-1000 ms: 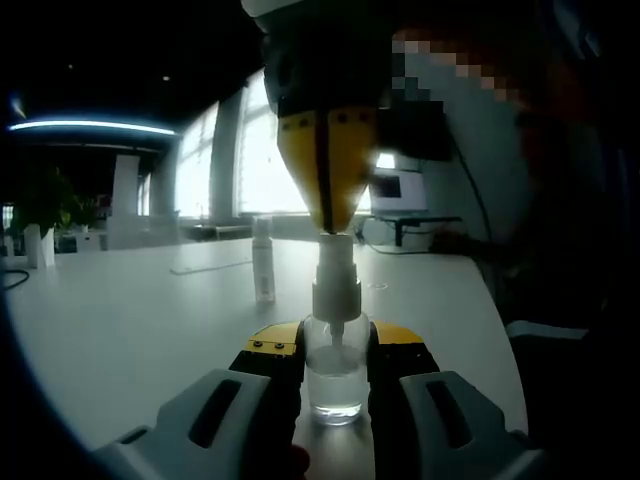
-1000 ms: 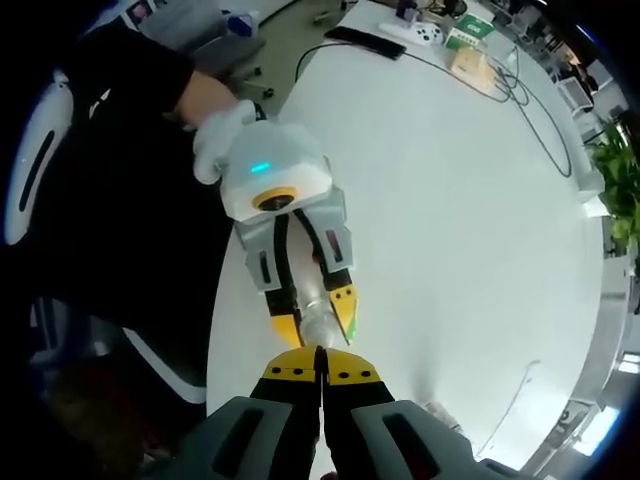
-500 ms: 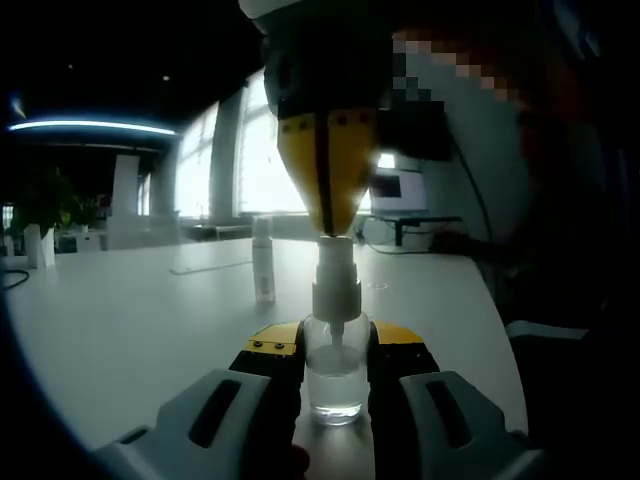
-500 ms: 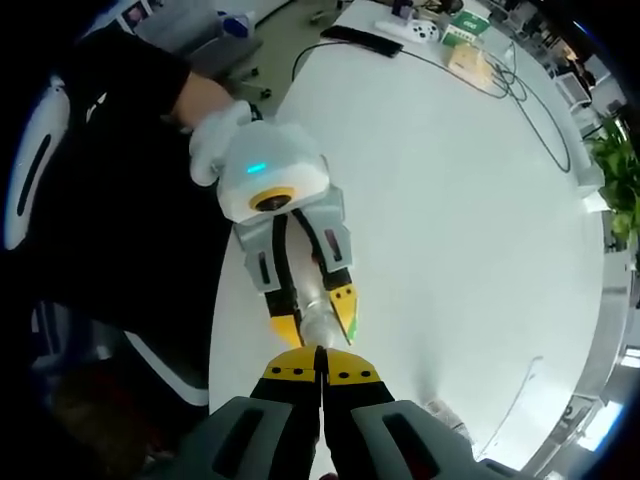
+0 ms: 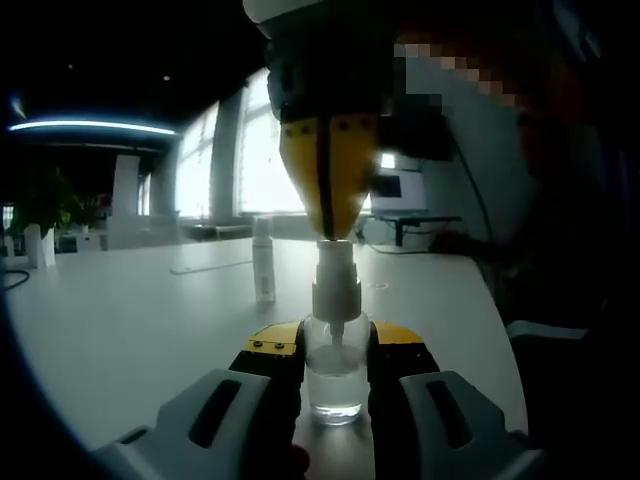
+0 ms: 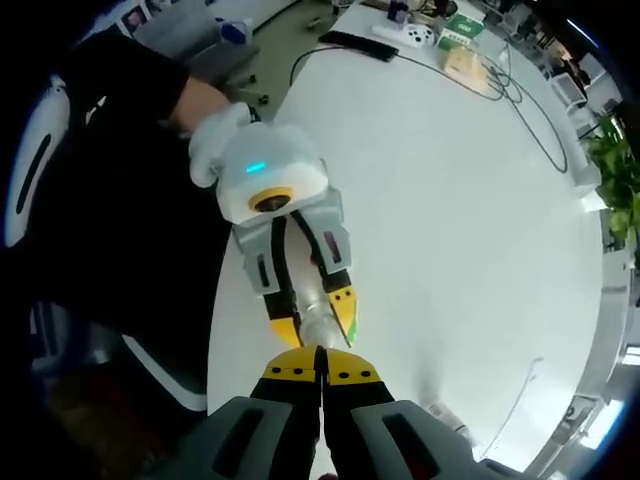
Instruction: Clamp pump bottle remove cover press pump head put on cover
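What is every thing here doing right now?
pump bottle: upright on the table, cover off, partly filled with clear liquid
pump head: bare, touched from above
left gripper: clamped on the bottle
right gripper: shut, tips on the pump head
cover: standing upright on the table behind

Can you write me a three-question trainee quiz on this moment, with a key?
1. True or false: the left gripper is clamped on the clear pump bottle, which stands upright on the white table.
2. What are the closed tips of the right gripper doing? A) resting on top of the pump head B) lifting the cover C) hanging far from the bottle
3. Fill in: the slim white piece, probably the cover, stands on the table ____ the bottle in the left gripper view.

Key: 1 true. 2 A. 3 behind, apart from it.
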Tool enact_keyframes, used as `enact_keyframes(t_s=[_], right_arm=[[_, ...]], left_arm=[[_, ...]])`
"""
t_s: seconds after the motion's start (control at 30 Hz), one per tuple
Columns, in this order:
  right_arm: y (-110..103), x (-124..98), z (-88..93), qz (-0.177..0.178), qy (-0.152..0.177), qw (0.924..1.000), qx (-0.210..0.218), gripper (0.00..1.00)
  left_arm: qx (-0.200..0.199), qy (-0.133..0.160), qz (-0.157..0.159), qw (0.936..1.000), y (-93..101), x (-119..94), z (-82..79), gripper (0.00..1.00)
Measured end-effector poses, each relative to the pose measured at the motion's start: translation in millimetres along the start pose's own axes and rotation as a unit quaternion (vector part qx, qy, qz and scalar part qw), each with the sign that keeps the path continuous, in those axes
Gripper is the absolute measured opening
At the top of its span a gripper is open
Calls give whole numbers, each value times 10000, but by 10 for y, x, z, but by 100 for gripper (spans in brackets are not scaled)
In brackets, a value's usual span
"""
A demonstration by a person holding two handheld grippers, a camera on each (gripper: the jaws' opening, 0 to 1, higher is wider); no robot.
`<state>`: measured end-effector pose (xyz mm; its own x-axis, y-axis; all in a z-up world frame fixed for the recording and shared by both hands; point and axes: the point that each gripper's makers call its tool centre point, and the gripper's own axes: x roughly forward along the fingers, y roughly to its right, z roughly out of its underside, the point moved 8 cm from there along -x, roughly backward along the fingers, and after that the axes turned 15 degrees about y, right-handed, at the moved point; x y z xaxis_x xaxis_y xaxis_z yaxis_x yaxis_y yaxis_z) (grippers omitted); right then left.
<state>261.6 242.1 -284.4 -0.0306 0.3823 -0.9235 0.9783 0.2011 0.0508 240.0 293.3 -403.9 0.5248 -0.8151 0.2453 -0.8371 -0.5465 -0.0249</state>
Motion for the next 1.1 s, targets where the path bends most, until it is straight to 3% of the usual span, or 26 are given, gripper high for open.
enact_keyframes(t_s=[0.3,1.1], right_arm=[[7,-16,-22,-38,-65,9998,-199,0],[11,-13,-21,-32,-51,9999,-141,0]], left_arm=[[-1,1,7,10000,-6,1,1,15],[-4,0,3,10000,-13,0,9,15]])
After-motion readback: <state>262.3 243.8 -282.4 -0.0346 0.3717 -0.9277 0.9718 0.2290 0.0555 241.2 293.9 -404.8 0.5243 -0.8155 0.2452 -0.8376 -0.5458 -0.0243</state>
